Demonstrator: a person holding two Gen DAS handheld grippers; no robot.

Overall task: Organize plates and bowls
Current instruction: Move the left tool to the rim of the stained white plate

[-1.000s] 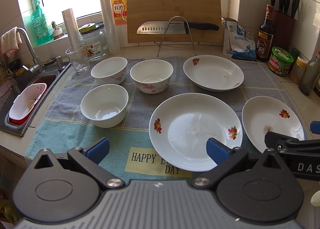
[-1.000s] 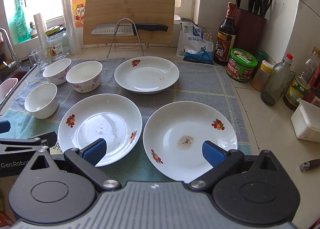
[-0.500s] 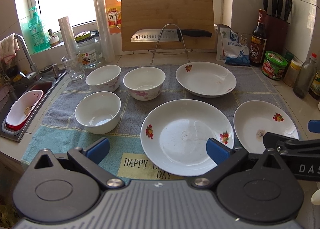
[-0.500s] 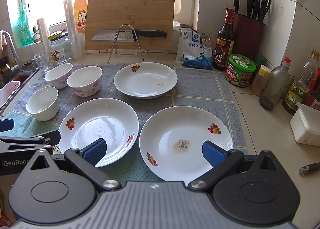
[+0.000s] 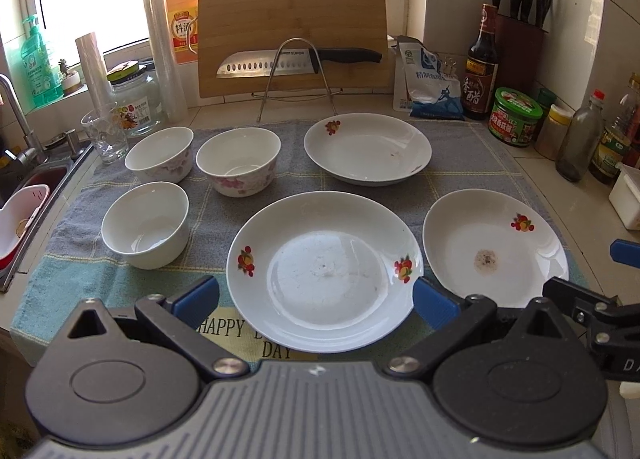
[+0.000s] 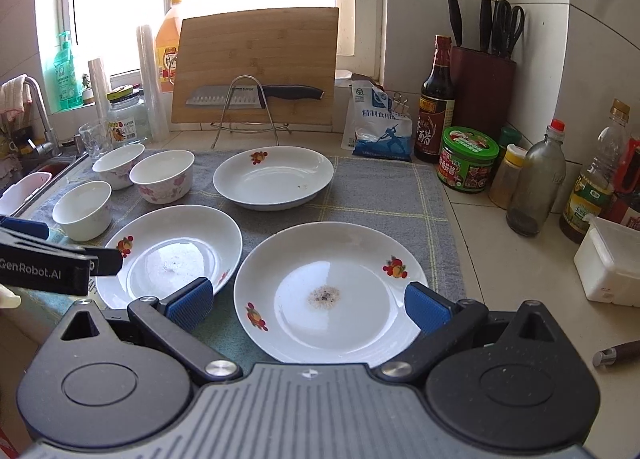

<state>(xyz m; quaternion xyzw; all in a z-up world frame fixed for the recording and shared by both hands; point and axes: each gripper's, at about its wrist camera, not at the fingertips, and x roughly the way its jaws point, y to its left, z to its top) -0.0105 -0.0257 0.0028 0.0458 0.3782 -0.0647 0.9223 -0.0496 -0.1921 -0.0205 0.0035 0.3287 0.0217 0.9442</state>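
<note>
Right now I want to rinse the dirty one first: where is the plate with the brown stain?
The stained plate lies front right on the towel, directly ahead of the open right gripper, beside the middle plate.

Left gripper (image 5: 316,301): jaws wide apart, empty, pointing 12 o'clock. Right gripper (image 6: 308,303): jaws wide apart, empty, at left's 3 o'clock.

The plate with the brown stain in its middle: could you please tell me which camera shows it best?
The right wrist view: the stained plate lies whole and central there. In the left wrist view it sits far right, its near rim hidden behind the claw.
</note>
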